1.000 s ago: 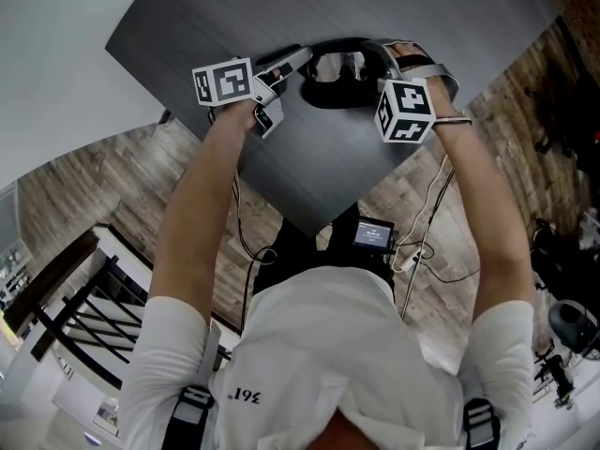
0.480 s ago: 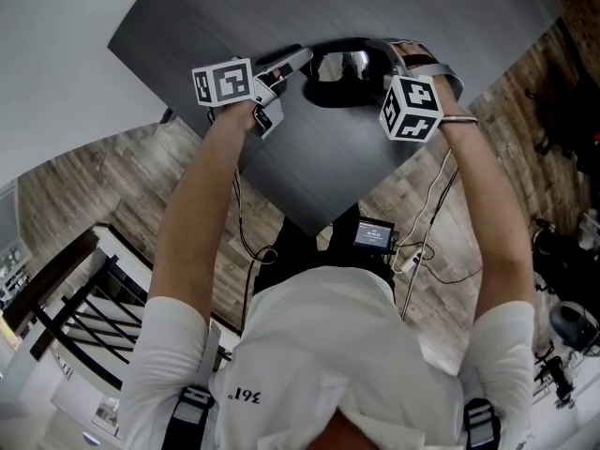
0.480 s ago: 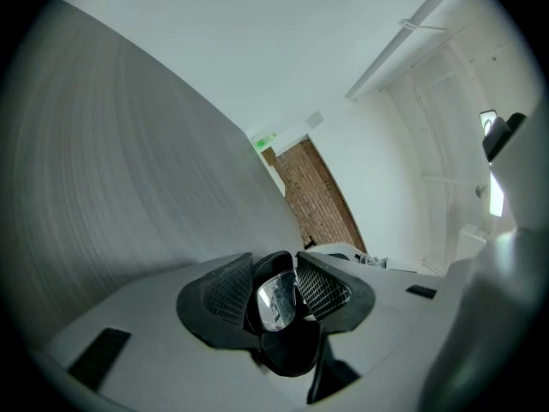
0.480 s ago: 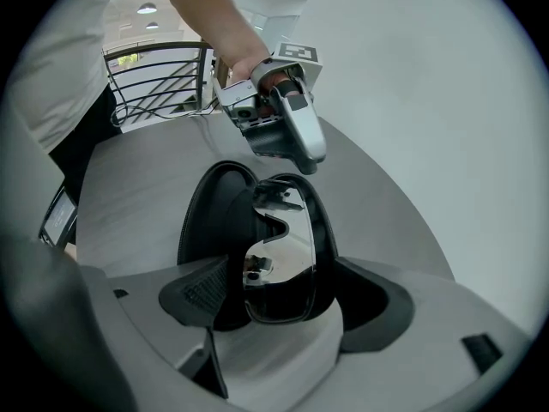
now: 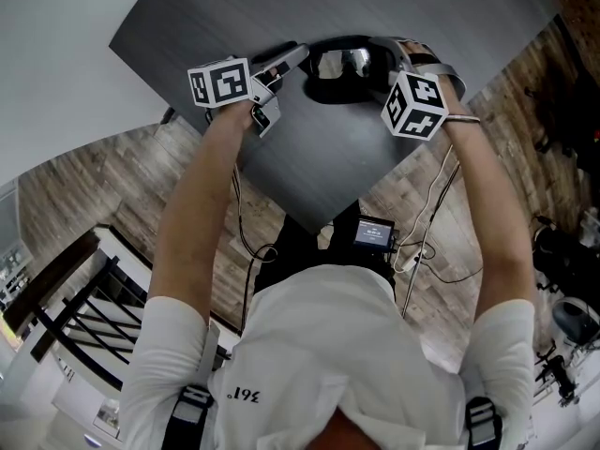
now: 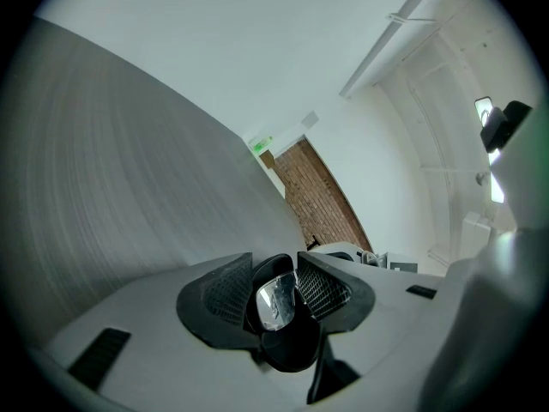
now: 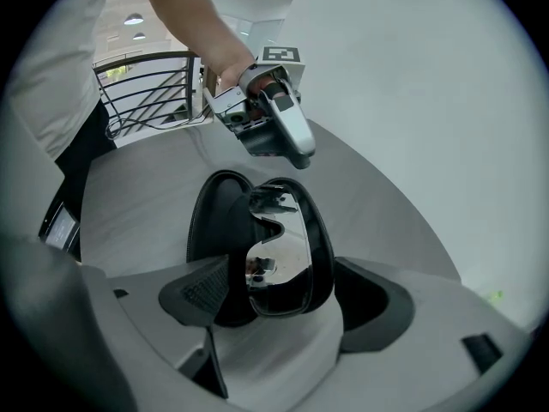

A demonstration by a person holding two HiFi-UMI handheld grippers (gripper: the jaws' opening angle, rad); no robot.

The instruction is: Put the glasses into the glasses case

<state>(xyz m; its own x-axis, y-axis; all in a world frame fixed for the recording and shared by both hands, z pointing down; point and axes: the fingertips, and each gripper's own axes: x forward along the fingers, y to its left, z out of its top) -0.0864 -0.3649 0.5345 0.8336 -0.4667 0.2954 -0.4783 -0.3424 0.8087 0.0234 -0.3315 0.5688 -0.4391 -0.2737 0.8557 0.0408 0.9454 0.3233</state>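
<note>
**At the worktop's far edge, glasses in their case, one claw clamped and one spread**

At the far edge of the dark grey worktop (image 5: 309,157) lies the black glasses case (image 5: 323,98), open, with the glasses (image 5: 342,64) lying inside its rim. They have a dark frame and a mirrored shield lens that faces upward. The head view shows the case stretched between the two claws, one at each end.

The left claw (image 6: 274,286) points almost level at one end of the case. Its jaws are drawn in close around that end. The case's rounded black shell fills the narrow gap between the ribbed pads (image 6: 219,294), and a corner of the mirrored lens shows inside the shell. This claw grips the case by its end.

The right claw (image 7: 287,297) tilts steeply down over the opposite end. Its jaws have just been opening and now stand wide apart. The near end of the glasses and the case wall beside it stand between them. One pad (image 7: 202,292) sits close against the case's outer wall, but whether it touches cannot be told. The other pad (image 7: 377,303) is just beside the rim of the glasses. Neither pad presses, so this claw holds nothing.

From the right gripper view, the left claw shows at the case's far end.
</note>
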